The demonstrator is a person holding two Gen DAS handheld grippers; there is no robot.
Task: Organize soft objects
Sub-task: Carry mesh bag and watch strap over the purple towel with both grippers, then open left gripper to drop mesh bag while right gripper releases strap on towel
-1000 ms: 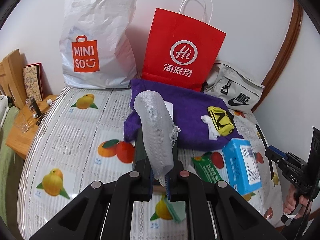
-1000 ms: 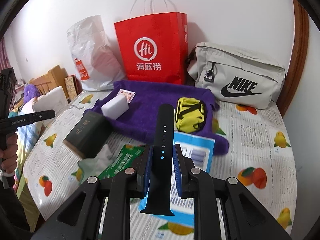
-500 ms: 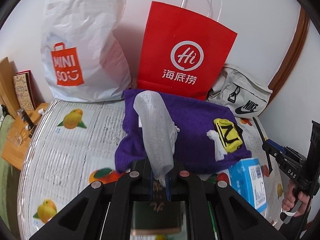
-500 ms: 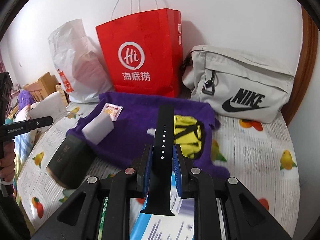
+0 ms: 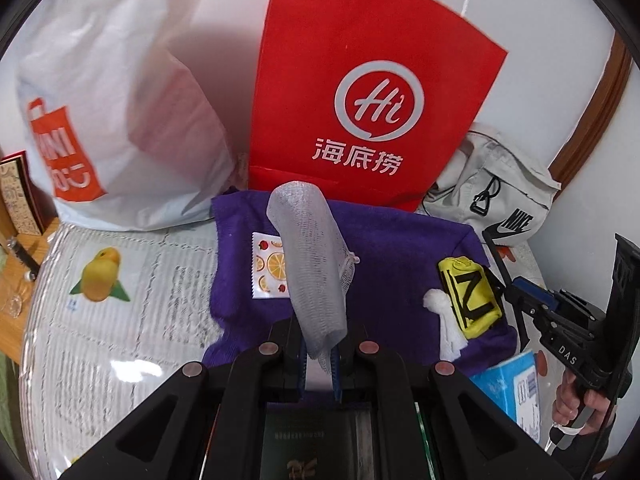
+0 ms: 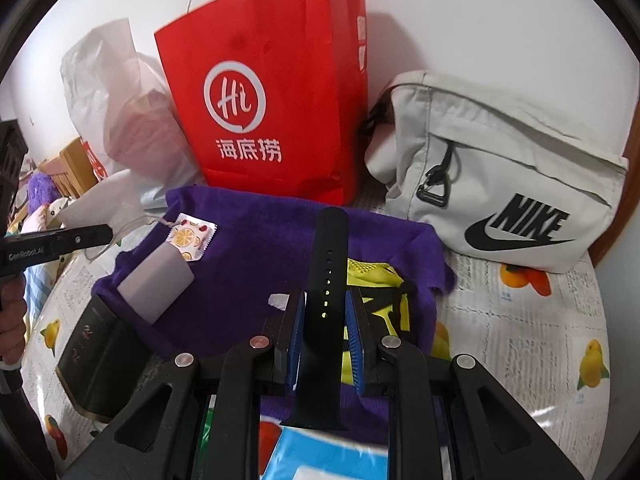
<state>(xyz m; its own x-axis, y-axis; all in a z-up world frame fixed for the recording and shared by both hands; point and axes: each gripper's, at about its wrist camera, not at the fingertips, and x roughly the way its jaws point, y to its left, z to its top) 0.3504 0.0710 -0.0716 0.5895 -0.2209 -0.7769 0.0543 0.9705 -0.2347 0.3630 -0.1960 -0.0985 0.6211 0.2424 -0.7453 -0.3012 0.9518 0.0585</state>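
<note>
On the fruit-print tablecloth (image 5: 120, 320), a purple towel (image 5: 392, 264) spread flat, near edge toward the cameras, far edge touching the red paper bag (image 5: 360, 92) standing against the wall. Left of the red bag, a white plastic bag (image 5: 120, 120); right of it, a grey Nike pouch (image 6: 500, 184) leaning at the wall.

Left gripper (image 5: 320, 364): pinched tight on a rolled white mesh cloth (image 5: 312, 264), which sticks up and forward over the towel's left half. Just behind the roll, a small fruit-print sachet (image 5: 266, 268) flat on the towel. Beneath the gripper, a dark green box (image 5: 316, 444), partly hidden.

Right gripper (image 6: 325, 348): clamped on a black watch strap (image 6: 326, 280), strap upright between the blue pads, free end pointing toward the red bag, held above the towel's near edge. Beyond the strap, a yellow pouch with black straps (image 6: 380, 284) lying on the right part of the towel, with a bit of white cloth (image 5: 444, 320) touching its left side. Near and right of the towel, a blue box (image 5: 516, 384) on the tablecloth.

From the right wrist view, the mesh roll appears as a pale block (image 6: 156, 284) over the towel's left edge, fruit sachet just beyond it.
</note>
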